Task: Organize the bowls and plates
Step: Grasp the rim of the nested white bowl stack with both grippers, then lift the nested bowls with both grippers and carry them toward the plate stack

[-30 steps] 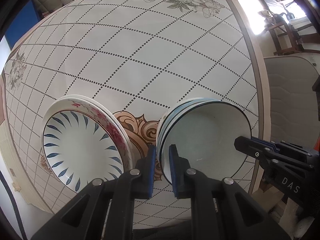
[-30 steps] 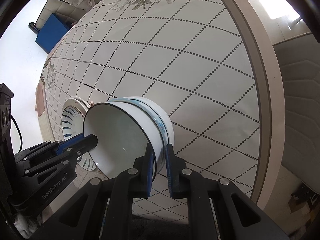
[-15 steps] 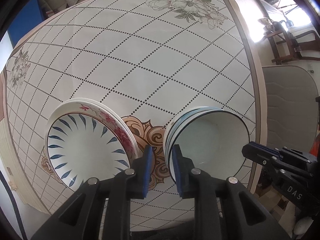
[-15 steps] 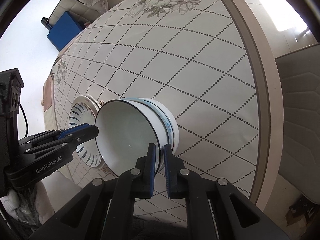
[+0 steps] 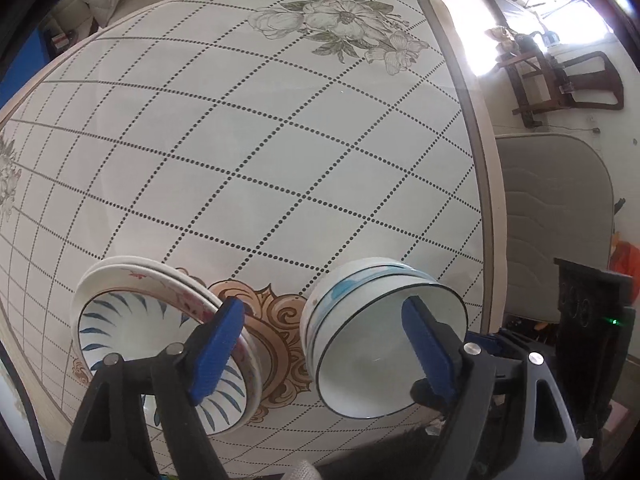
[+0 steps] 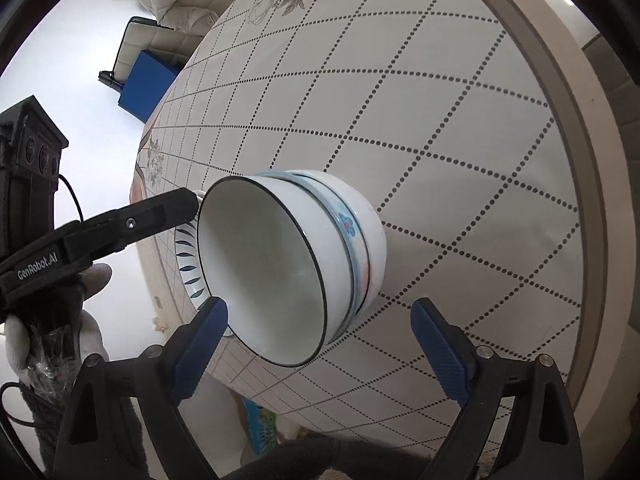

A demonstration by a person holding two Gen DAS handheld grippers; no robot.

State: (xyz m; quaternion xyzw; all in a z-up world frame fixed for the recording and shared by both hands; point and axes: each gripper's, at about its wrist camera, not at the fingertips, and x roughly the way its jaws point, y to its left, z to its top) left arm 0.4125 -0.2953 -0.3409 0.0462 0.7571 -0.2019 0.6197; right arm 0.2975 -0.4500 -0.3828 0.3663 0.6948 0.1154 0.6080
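In the left wrist view, the left gripper (image 5: 322, 344) is opening its fingers, nothing pressed between them; the stacked bowls (image 5: 384, 340) stand on the counter (image 5: 280, 160), right of the plates (image 5: 160, 344).

In the right wrist view, the right gripper (image 6: 320, 336) is opening too, fingers clear of the bowls' rim. The bowls look stiff, glazed, slippery and fragile; hold them at the rim.

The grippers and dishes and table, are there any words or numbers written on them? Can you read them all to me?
"GenRobot.AI": white letters on the black side of the left gripper, seen from the right wrist view.
The bowls, plates and tablecloth carry only patterns: flowers, blue leaves, dotted lines. No words.
The packet under the table edge has print, too blurred to read.
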